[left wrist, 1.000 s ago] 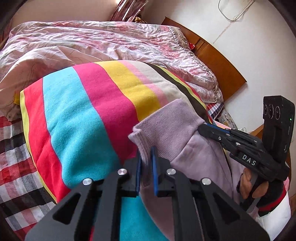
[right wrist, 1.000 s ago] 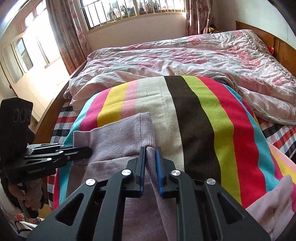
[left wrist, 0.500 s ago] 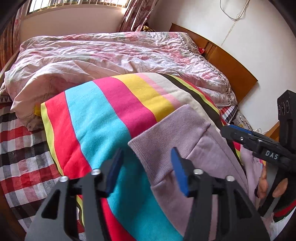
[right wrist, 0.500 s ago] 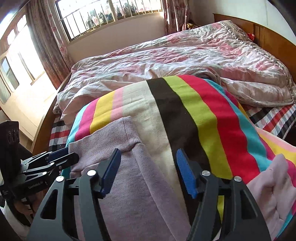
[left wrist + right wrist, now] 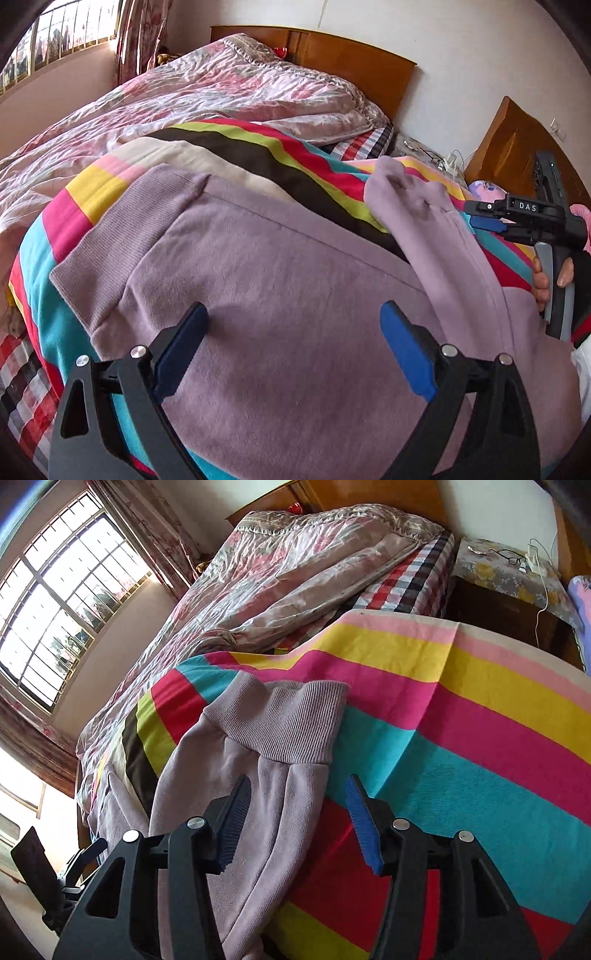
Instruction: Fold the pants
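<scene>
bed: bright striped woven blanket (image 5: pixel 110 206) under lilac fleece pants (image 5: pixel 295 295) | room: barred window (image 5: pixel 55 609), wooden headboard (image 5: pixel 351 62) | left tongs (image 5: pixel 291 350) released, opening | right tongs (image 5: pixel 295 819) released, closing over pants

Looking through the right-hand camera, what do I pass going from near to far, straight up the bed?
Hand-held gripper → lilac pants → striped blanket → pink floral quilt → wooden headboard.
</scene>
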`<act>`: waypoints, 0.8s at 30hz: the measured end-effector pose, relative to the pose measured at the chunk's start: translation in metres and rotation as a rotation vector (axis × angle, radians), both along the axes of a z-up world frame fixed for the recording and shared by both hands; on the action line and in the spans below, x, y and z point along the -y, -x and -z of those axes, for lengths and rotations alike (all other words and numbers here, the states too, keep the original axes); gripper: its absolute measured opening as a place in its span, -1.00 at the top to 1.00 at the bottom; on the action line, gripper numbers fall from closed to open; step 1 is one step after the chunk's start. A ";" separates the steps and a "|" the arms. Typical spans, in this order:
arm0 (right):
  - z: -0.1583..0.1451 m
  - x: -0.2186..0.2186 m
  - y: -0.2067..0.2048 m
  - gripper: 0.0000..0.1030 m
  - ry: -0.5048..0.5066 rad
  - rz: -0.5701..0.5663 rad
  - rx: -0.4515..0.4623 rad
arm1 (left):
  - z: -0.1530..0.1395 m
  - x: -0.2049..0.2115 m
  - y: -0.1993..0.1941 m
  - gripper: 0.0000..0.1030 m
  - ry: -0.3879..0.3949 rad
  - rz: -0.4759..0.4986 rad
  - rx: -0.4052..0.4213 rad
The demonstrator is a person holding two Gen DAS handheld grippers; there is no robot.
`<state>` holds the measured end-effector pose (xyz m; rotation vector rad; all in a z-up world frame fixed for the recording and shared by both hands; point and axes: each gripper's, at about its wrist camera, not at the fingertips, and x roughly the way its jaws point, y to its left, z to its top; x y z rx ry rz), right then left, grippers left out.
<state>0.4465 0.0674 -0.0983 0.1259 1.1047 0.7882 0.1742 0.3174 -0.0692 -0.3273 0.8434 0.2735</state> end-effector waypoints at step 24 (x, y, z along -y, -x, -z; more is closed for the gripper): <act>-0.113 -0.230 0.246 0.68 -0.085 -0.664 0.264 | -0.027 -0.104 0.153 -0.83 0.130 -0.389 0.156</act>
